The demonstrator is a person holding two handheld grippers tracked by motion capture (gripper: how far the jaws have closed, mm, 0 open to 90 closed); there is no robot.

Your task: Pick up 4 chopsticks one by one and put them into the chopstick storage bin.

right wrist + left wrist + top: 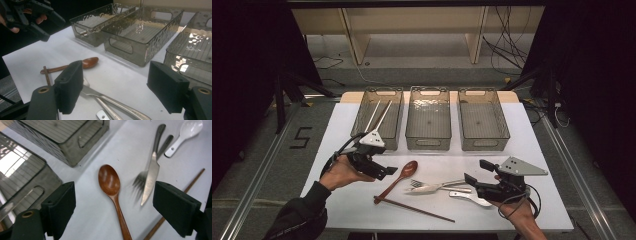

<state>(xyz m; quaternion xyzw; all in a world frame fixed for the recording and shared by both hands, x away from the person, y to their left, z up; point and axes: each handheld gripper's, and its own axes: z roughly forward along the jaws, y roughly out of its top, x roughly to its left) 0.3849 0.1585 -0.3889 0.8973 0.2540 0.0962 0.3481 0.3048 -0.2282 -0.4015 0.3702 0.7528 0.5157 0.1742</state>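
My high view is dim overall: the white table (512, 150) catches soft light from above at the centre of the frame, while both side edges fall to near black. Shadows under things are faint and short. In my left gripper view, glare whitens the left bin's (15, 162) floor at the left edge, and the fork (140, 182) tines smear with blur. My right gripper view shows bright glints on the rippled bin walls (135, 27) at upper right; the near jaws look soft.
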